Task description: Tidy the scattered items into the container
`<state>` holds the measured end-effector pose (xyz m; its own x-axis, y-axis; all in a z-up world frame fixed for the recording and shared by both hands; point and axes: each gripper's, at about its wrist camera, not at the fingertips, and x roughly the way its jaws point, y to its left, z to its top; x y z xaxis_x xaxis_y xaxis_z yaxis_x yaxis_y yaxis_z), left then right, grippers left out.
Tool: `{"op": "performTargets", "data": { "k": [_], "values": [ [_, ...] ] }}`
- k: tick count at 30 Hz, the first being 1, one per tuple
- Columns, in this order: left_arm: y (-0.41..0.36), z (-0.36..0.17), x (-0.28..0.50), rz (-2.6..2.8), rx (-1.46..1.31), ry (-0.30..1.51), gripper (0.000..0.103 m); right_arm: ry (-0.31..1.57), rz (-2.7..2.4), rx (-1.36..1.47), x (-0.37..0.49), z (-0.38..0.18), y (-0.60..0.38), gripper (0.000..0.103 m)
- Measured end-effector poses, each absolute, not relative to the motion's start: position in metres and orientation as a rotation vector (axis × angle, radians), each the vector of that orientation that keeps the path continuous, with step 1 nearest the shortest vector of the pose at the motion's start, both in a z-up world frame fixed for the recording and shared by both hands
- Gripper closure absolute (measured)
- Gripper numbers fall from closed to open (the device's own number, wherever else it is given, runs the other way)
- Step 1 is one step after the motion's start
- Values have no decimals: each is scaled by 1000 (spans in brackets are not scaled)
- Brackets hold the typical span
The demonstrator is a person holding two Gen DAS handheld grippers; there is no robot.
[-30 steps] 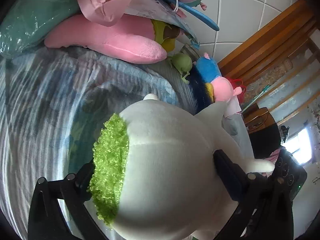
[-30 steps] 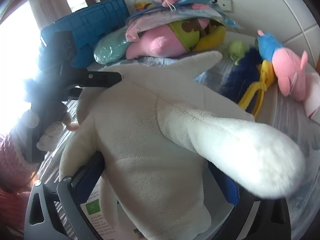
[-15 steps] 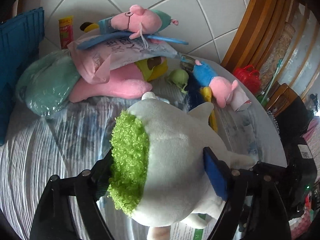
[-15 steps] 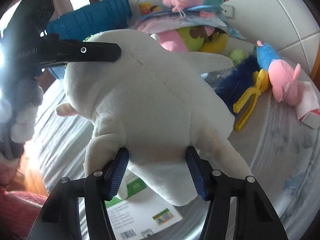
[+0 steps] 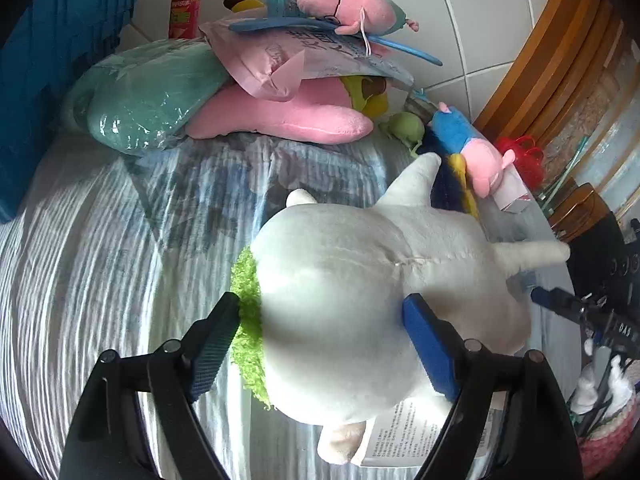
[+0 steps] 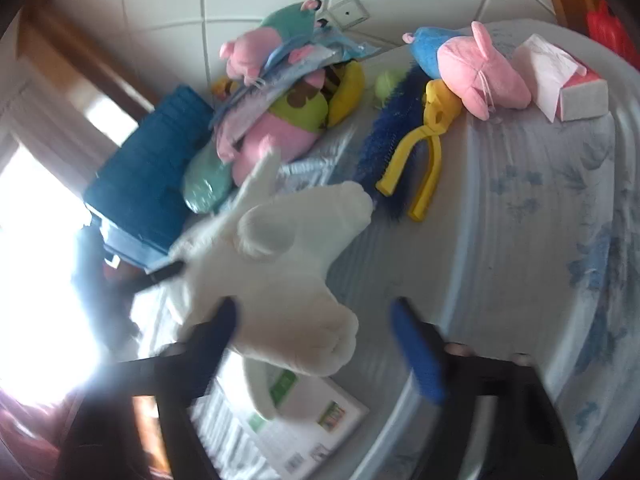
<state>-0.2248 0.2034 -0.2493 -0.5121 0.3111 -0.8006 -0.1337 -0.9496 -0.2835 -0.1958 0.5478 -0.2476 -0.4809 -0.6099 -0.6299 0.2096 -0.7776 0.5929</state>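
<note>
1. Left wrist view:
   - The left gripper (image 5: 320,308) has its jaws clenched on the white plush toy (image 5: 360,300). One pad sits against the green fuzzy fringe and the other is sunk into the white body.
   - The toy is lifted above the striped sheet (image 5: 100,260). Its long axis runs across the jaws, with the limbs trailing to the right of the frame.
   - The blue crate (image 5: 60,60), which I take to be the container, stands at the upper left.
   - A teal wrapped bundle (image 5: 148,96) and a pink plush (image 5: 280,116) lie just beside the crate. By my judgement, a carry toward it must pass over or to the left of them.
2. Right wrist view (blurred):
   - The jaws of the right gripper (image 6: 314,312) are closing.
   - The toy's rump lies between them, against the left finger. The right pad stands clear of it, so there is no real grip.
   - The crate lies at the left of the frame, beyond the toy.
   - A printed booklet (image 6: 288,420) lies below the toy.
   - A blue brush (image 6: 384,148) and yellow tongs (image 6: 428,148) lie at the upper right, well off that path.
   - The left hand appears to be the nearer one and the one carrying the load.
</note>
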Motion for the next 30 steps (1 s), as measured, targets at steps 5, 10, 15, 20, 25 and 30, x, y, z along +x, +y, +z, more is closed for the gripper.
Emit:
{"op": "performTargets", "data": {
  "k": [5, 10, 15, 20, 25, 30],
  "values": [
    [208, -246, -226, 2520, -1395, -241, 20, -500, -2296, 1168, -212, -223, 508, 50],
    [189, -244, -226, 2557, -1389, -285, 16, -638, -2354, 1162, -233, -242, 493, 49],
    [176, -260, -230, 2494, -1440, -346, 0, -674, -2374, 1121, -240, -252, 481, 79],
    [183, -289, -237, 2354, -1405, -568, 0, -579, -2421, 1154, -249, -257, 473, 79],
    [188, -296, -237, 2302, -1342, -636, 4, -581, -2455, 1156, -255, -262, 479, 69],
    [196, -286, -232, 2328, -1297, -613, 17, -557, -2466, 1152, -267, -268, 475, 69]
  ]
}}
